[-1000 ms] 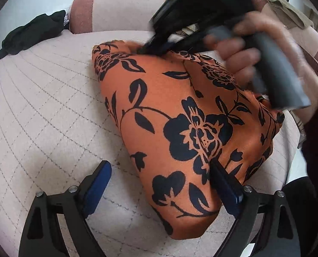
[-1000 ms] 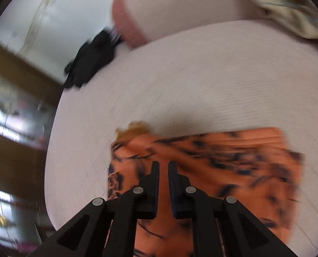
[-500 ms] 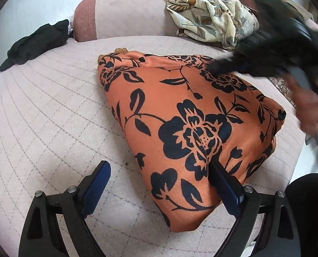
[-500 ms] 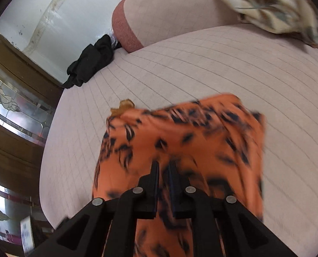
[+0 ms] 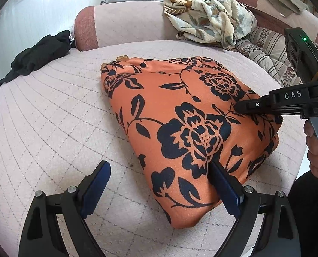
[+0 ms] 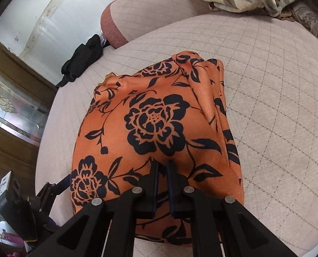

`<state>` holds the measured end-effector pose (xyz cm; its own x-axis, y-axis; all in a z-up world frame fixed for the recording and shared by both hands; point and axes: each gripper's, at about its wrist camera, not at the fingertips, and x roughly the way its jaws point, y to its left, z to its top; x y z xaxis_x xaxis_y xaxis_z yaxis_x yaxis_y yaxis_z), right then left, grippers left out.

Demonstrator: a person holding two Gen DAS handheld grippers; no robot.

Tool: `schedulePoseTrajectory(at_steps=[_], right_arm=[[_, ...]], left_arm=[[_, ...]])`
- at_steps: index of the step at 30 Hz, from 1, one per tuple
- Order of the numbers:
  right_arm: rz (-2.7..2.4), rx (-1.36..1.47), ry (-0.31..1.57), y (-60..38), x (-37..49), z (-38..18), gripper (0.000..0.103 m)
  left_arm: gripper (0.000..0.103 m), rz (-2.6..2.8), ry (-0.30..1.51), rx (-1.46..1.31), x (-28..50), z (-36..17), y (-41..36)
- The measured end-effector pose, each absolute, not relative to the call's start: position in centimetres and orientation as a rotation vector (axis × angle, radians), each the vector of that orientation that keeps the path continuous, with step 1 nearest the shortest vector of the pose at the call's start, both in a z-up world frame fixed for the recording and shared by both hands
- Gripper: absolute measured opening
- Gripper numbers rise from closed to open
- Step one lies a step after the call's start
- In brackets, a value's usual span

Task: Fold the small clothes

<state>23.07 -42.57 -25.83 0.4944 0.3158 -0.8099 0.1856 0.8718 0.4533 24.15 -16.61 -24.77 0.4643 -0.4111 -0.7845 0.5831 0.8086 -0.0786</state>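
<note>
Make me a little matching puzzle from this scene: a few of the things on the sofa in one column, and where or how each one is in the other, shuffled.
Things
1. orange floral garment
2. black garment
3. cream patterned cloth
4. left gripper

Places or states
A. crumpled on the sofa's backrest
B. jaws wide open, one finger resting on fabric
C. bunched at the far edge of the seat, beside the armrest
D. folded in the middle of the seat cushion

Pairs: 1-D, 2-C, 3-A, 4-B
</note>
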Motion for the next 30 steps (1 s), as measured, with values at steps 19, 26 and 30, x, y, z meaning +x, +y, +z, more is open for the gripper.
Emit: schedulePoseTrajectory(at_steps=[19, 26, 30], right_arm=[[0.098, 0.524, 1.045, -42.5, 23.2, -26.3, 0.010], [0.122, 0.527, 1.006, -42.7, 22.8, -25.1, 0.010], [0.097, 0.535, 0.942, -43.6, 22.1, -24.2, 0.010]], left_arm=[[0.094, -0.620, 1.021, 0.179, 24.6, -24.8, -15.7], [0.094, -0.715, 0.970, 0.080, 25.4, -22.2, -13.6], [0.094, -0.591, 0.894, 0.001, 28.0, -21.2, -10.7]])
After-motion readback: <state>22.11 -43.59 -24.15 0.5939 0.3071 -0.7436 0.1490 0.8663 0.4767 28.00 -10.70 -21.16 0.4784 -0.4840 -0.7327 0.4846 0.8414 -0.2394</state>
